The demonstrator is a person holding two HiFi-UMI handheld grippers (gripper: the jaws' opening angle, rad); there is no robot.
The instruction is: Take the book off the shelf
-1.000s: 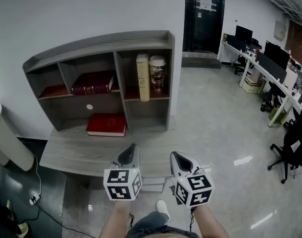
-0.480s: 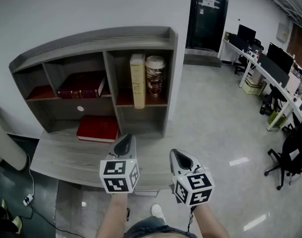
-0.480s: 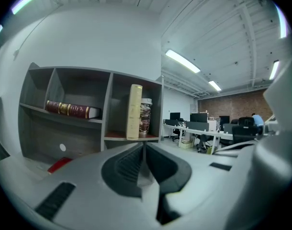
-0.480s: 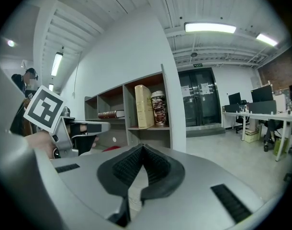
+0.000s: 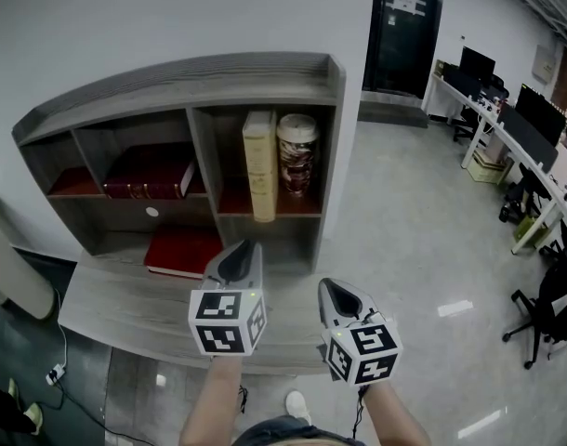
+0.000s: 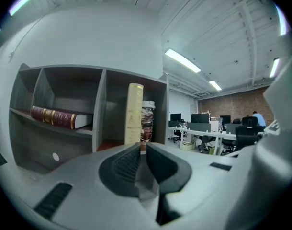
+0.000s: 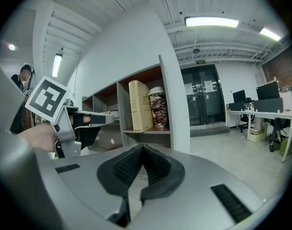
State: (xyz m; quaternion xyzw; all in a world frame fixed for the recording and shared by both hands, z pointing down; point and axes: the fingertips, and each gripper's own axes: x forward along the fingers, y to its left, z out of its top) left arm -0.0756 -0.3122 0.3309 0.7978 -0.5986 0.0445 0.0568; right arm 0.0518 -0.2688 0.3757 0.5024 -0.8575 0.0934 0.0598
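A tall cream book (image 5: 258, 165) stands upright in the right compartment of a grey shelf unit (image 5: 186, 77), beside a patterned jar (image 5: 296, 154). My left gripper (image 5: 239, 258) is shut with nothing in it, held over the desk in front of that compartment. It points at the cream book (image 6: 134, 113) from some way off. My right gripper (image 5: 332, 294) is also shut and empty, to the right and further back. In the right gripper view the book (image 7: 139, 105) and jar (image 7: 158, 107) show ahead, with the left gripper (image 7: 105, 119) at the left.
A dark red book (image 5: 153, 172) lies flat in the middle compartment. A red book (image 5: 183, 251) lies on the desk top (image 5: 107, 305) below it. A white bin (image 5: 9, 268) stands at the left. Office desks and chairs (image 5: 534, 156) fill the right side.
Both grippers have moved forward toward the shelf, which now looks larger and nearer. The left gripper's tips now lie over the desk near the red book. Both stay shut.
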